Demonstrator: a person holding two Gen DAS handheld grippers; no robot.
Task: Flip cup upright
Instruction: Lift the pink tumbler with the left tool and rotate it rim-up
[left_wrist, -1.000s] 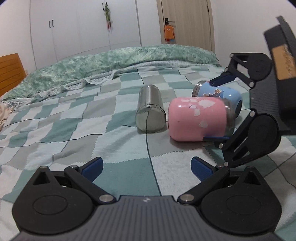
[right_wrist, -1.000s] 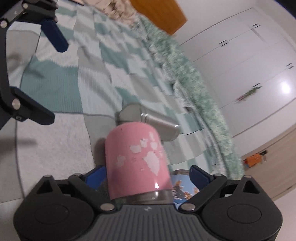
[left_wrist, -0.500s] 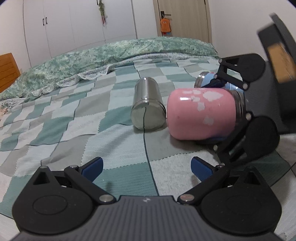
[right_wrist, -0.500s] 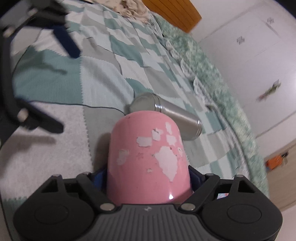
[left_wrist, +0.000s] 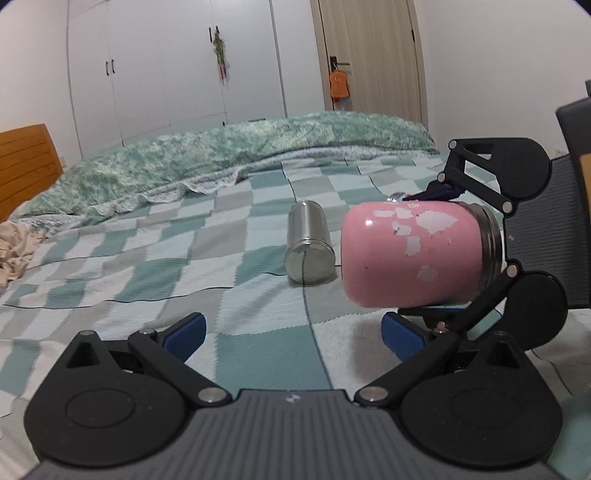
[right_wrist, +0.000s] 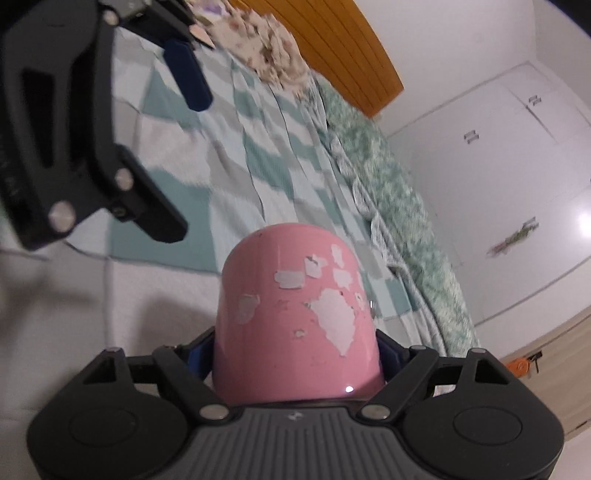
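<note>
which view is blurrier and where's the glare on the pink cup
Right wrist view: the quilt and the left claw are smeared by motion blur, and a small glint sits low on the pink cup near its metal rim. Left wrist view: sharper, with a faint highlight at the cup's upper left and fisheye-bowed wardrobe doors.

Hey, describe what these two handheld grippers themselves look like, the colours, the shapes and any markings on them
Both match. The left gripper has a dark grey ribbed body with a small pale logo, two round black discs, black linkage bars with silver pivot pins, and blue ridged finger pads. The right gripper is the same build: ribbed grey body, black discs, silver pins, blue pads. No cables, sleeves or hands show.
</note>
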